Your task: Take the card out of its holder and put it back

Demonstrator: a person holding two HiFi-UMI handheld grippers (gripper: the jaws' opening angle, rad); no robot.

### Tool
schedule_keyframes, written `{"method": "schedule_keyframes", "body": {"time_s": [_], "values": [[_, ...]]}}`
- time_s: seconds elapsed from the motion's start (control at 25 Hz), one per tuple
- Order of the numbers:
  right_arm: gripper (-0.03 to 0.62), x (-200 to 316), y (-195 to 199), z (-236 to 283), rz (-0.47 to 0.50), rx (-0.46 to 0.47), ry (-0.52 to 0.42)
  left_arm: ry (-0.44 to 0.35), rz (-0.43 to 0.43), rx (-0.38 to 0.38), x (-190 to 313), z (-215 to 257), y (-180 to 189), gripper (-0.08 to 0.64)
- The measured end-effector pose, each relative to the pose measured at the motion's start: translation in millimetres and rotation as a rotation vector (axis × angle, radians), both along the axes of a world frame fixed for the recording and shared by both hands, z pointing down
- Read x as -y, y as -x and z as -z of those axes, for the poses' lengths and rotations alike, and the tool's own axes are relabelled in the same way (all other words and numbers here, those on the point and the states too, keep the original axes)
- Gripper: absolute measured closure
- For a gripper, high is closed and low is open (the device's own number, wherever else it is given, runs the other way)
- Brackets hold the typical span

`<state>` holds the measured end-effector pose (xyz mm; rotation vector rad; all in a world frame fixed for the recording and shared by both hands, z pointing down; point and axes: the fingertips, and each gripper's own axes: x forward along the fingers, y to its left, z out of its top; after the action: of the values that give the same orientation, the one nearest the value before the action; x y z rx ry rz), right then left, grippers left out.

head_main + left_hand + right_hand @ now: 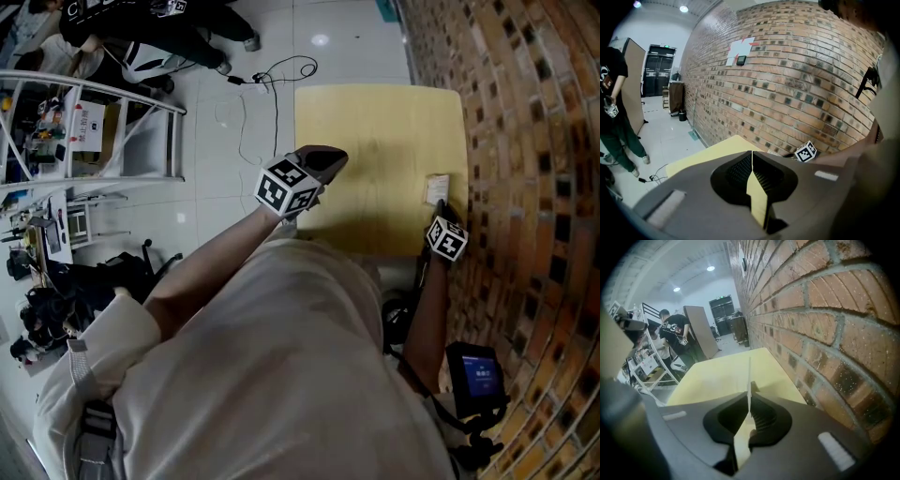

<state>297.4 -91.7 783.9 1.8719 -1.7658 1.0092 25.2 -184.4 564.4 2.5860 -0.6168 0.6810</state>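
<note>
- Table (375,141): against the brick wall (525,141), to my right.
- Card (437,189): at the table's wall-side edge, in my right gripper (440,206).
- My left gripper (337,157): over the table's left edge.

Brick wall (525,141) rt, yellow table (375,141), white floor (244,112), maybe tiled.

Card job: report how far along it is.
Done: nothing can be confirmed from these views. In hand: the right tool is shut on a thin white card, seen edge-on, over the yellow table beside the brick wall. The left tool is shut, empty and apart from it. Left: probably the whole take-out and return, though that is only a judgement.
</note>
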Motion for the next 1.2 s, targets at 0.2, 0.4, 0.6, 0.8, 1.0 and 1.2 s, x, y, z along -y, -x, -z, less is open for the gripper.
{"method": "schedule_keyframes", "body": {"time_s": [0.2,0.4,0.6,0.8,1.0,1.2], "values": [[0.578,-3,1,-3,-0.018,0.011,-0.003,-0.003,-0.002,0.001,-3,2,3,0.534],[0.577,-1,-5,-8,-0.028,0.020,-0.001,-0.006,-0.005,0.000,-4,0,-1,0.534],[0.549,1,-10,-14,-0.020,-0.026,0.033,-0.005,-0.016,0.003,-5,-5,-7,0.534],[0.494,-4,-19,13,-0.098,-0.071,-0.033,0.004,-0.043,-0.010,-9,-9,-18,0.534],[0.494,-16,0,51,-0.111,-0.064,-0.107,0.027,-0.101,-0.025,-34,-15,-28,0.534],[0.494,-32,27,96,-0.112,-0.056,-0.163,0.039,-0.155,-0.052,-55,-10,-24,0.534]]}}
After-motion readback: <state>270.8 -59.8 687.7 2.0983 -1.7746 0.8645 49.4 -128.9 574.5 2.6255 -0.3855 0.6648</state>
